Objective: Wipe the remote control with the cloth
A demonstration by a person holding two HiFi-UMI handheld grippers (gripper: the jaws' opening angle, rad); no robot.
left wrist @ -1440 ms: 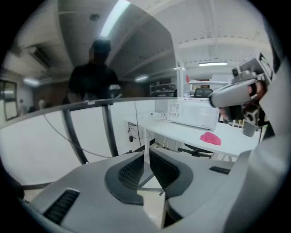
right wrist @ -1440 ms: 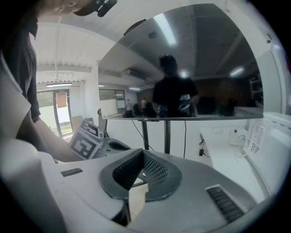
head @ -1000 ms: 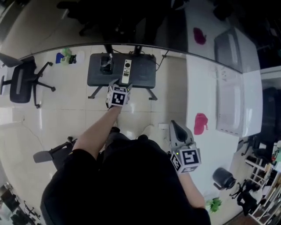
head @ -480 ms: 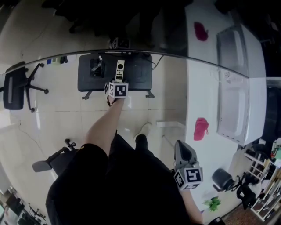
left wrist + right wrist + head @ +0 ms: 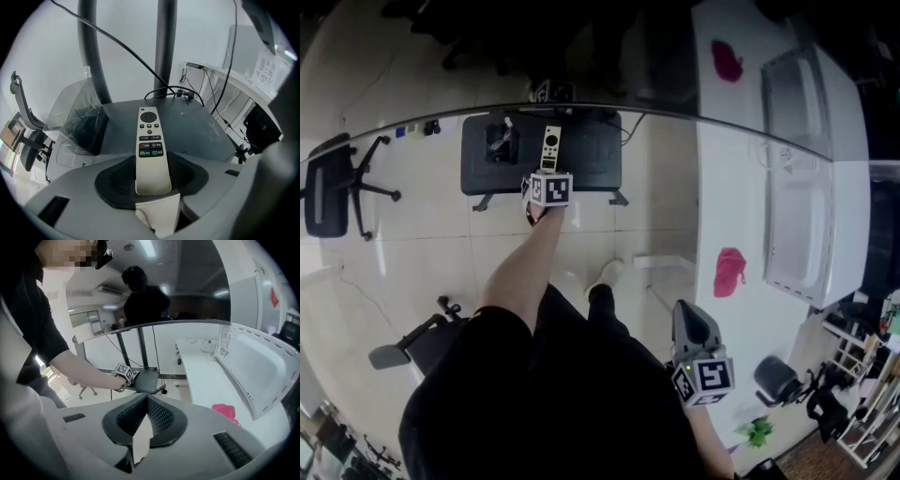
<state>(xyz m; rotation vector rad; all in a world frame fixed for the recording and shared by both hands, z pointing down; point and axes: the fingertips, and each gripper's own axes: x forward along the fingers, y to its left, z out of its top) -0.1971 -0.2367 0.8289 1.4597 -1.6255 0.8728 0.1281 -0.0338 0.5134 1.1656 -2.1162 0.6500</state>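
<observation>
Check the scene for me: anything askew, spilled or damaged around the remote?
Nothing stands out. The remote control lies flat, buttons up, on the small dark table. Its near end is between the jaws of the left hand-held gripper, which have just been closing on it. The pink cloth lies crumpled on the white counter, untouched.

This looks like an office or lab room. A black swivel chair (image 5: 328,192) stands on pale floor tiles (image 5: 412,272) far left of a long white worktop (image 5: 727,187). Between them stands a small dark worktop (image 5: 591,155) on a stand, trailing cables (image 5: 178,91).
</observation>
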